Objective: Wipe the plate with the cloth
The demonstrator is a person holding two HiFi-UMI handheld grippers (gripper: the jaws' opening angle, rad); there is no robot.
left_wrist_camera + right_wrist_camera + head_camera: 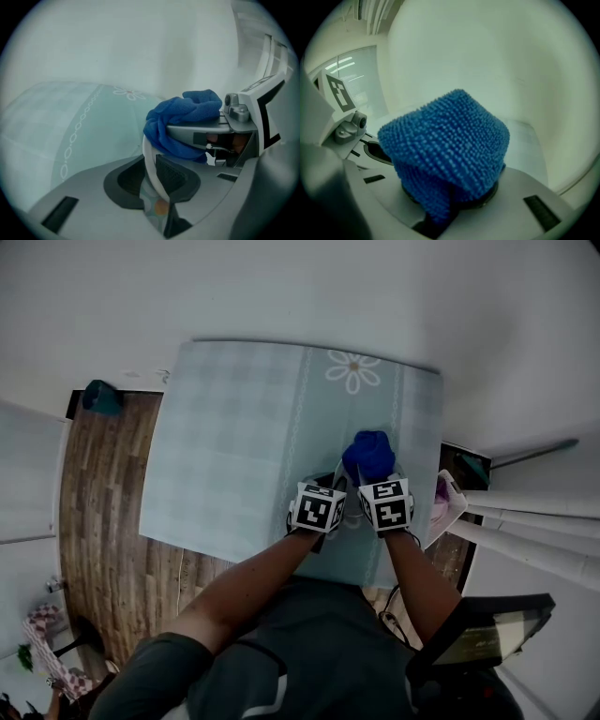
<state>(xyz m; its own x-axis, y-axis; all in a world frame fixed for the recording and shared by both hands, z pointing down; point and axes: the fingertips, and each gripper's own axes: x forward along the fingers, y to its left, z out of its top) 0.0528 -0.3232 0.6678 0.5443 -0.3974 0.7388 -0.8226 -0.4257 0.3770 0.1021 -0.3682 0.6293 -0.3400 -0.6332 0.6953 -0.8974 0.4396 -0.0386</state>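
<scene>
Holding the plate [149, 161] on edge, you had its white rim pinched between the jaws of the left gripper [151, 180], with a bit of patterned face showing low between them. The cloth [445, 154], a blue nubbly wad, was bunched and clamped in the jaws of the right gripper [449, 196]. It sat against the plate's upper rim (whether it pressed or only brushed, the views did not settle).

I judged that you were at the very start of the wipe: both things were gripped and together, with no stroke to read off. Your next move called for a steady left grip while the right gripper dragged the cloth across the plate's face, keeping its own jaws off the plate.

Both grippers hung over the near right part of the table [234, 446], close to its front edge and not far from its right edge. The open room lay to your left and ahead, over the checked covering.
</scene>
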